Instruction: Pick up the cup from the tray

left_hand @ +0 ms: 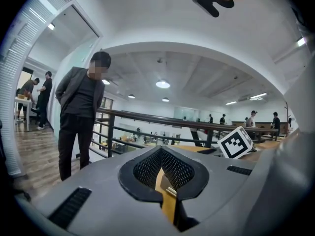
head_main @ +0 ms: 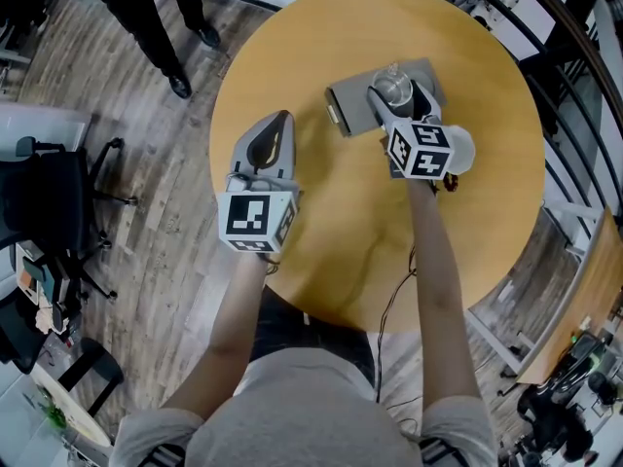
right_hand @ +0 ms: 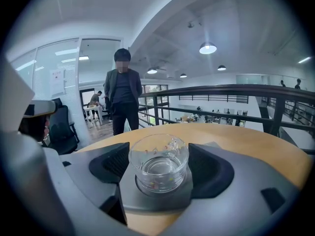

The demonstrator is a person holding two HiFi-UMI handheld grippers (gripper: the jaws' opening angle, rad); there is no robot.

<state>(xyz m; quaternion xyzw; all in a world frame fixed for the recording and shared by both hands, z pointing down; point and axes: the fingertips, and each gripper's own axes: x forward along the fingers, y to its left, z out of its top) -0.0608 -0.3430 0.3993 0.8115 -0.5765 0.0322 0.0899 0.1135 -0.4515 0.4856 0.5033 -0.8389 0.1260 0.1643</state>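
Right now your right gripper (head_main: 397, 100) is released: its jaws are spread wide, with one dark pad on each side of the clear glass cup (right_hand: 159, 168) and very close to it, but not clamped on the glass. The cup stands upright in the round seat of the grey tray (right_hand: 157, 204), on the far part of the round wooden table (head_main: 487, 86). Your left gripper (head_main: 280, 123) is clenched on nothing, its jaws together over the table's left side, well apart from the tray.

The clear glass cup (right_hand: 158, 163) stands on the flat grey tray (head_main: 352, 107), which lies on the round wooden bench (head_main: 487, 212). The right gripper (right_hand: 158, 157) straddles the cup; the left gripper (head_main: 274, 127) is left of the tray.
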